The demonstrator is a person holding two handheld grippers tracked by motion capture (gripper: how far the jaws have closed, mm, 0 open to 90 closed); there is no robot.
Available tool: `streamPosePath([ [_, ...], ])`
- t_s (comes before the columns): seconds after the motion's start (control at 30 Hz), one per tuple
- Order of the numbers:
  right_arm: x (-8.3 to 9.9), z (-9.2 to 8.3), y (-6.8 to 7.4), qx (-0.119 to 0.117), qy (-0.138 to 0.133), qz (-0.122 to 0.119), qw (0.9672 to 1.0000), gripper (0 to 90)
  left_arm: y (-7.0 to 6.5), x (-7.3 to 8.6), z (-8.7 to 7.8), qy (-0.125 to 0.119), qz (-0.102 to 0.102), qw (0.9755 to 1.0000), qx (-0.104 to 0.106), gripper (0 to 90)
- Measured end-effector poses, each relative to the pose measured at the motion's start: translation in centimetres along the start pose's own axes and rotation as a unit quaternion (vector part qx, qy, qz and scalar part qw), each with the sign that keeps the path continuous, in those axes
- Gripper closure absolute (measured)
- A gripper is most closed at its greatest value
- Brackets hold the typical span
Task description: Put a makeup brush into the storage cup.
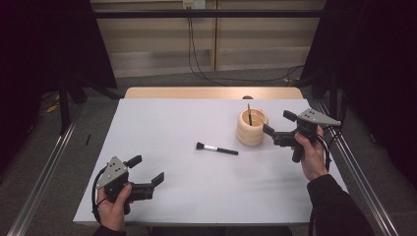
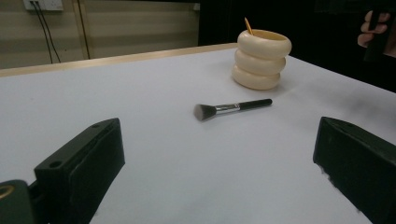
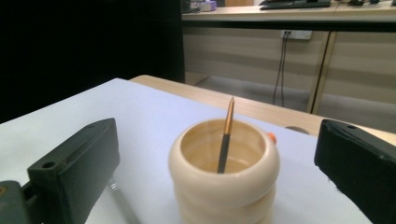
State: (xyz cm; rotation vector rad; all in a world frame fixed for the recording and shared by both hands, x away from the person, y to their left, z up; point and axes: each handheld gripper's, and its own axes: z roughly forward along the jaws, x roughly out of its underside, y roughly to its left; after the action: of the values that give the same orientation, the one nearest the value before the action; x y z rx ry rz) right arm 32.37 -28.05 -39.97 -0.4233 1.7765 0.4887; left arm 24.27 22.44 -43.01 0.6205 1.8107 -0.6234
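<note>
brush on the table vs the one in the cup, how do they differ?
The makeup brush lies flat on the table, bristle head exposed; the thin brush stands tilted in the cream holder, tip hidden. The first has a silver ferrule, the second a gold pointed end. Both have black handles.

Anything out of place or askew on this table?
One makeup brush lies flat on the table, apart from the ribbed cup that holds a thin upright brush. Nothing looks spilled or damaged.

Open table point(image 1: 162, 128) between left claw point(image 1: 147, 169) and brush point(image 1: 217, 148); ribbed holder point(image 1: 252, 128) blocks right claw point(image 1: 276, 123).
</note>
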Motion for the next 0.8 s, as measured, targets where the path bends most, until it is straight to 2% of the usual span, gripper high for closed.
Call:
streamPosePath([
  [0.37,1.3,-2.5,1.6,-0.002,0.005,-0.001,1.0000,0.2,-0.1,0.0,-0.5,-0.006,-0.004,0.9999,-0.010,1.9],
  [0.47,1.7,-3.3,1.9,-0.007,0.016,-0.001,0.9998,0.3,0.0,0.1,-0.6,-0.006,-0.004,0.9999,-0.012,1.9],
  [0.6,2.3,-4.4,2.2,-0.013,0.012,0.002,0.9998,0.3,0.0,0.1,-0.8,-0.006,-0.002,0.9999,-0.010,1.9],
  [0.8,3.3,-6.2,2.4,-0.008,0.011,0.001,0.9999,0.3,-0.2,0.2,-0.8,-0.003,-0.001,0.9999,-0.010,1.9],
])
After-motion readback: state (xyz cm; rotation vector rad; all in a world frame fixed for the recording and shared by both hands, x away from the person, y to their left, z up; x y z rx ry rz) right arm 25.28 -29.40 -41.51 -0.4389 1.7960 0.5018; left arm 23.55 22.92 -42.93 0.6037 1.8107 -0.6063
